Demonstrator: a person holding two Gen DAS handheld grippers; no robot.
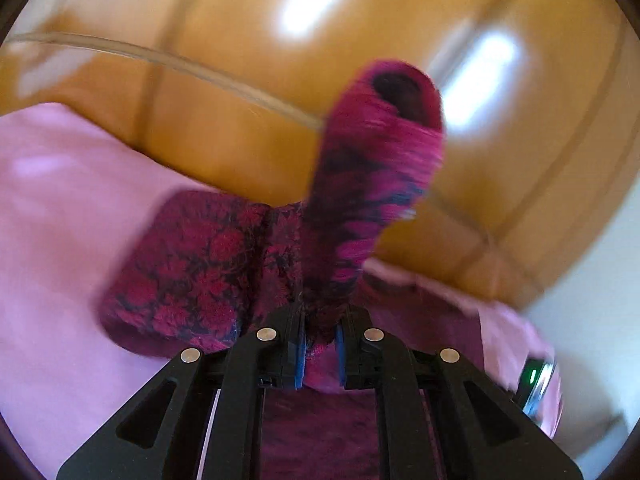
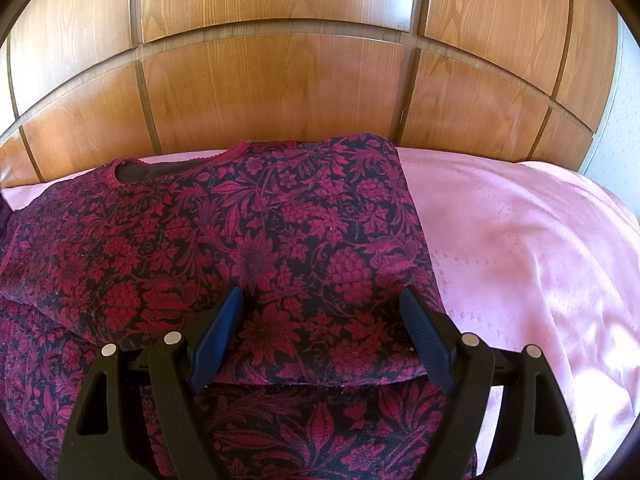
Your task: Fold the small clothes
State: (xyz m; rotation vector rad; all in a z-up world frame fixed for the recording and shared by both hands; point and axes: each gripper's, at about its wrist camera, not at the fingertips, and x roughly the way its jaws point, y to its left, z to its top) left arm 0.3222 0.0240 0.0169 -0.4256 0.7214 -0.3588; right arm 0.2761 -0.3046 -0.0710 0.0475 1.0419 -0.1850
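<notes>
Sweater, L wrist view: sleeve (image 1: 376,168) lifted, centre frame, blurred; rest lies lower left on pink bedspread (image 1: 60,240).
L gripper (image 1: 320,344): fingers clenched on sleeve fabric.
Sweater (image 2: 248,240), R wrist view: flat on bed, centre-left, neck toward wooden headboard (image 2: 280,92).
R gripper (image 2: 322,320): fingers spread wide, released, over sweater's folded edge.

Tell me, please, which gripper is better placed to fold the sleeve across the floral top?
Left, probably. The left gripper is shut on the sleeve, lifted clear of the pink bedspread. The right gripper is open over the floral top, holding nothing.
</notes>
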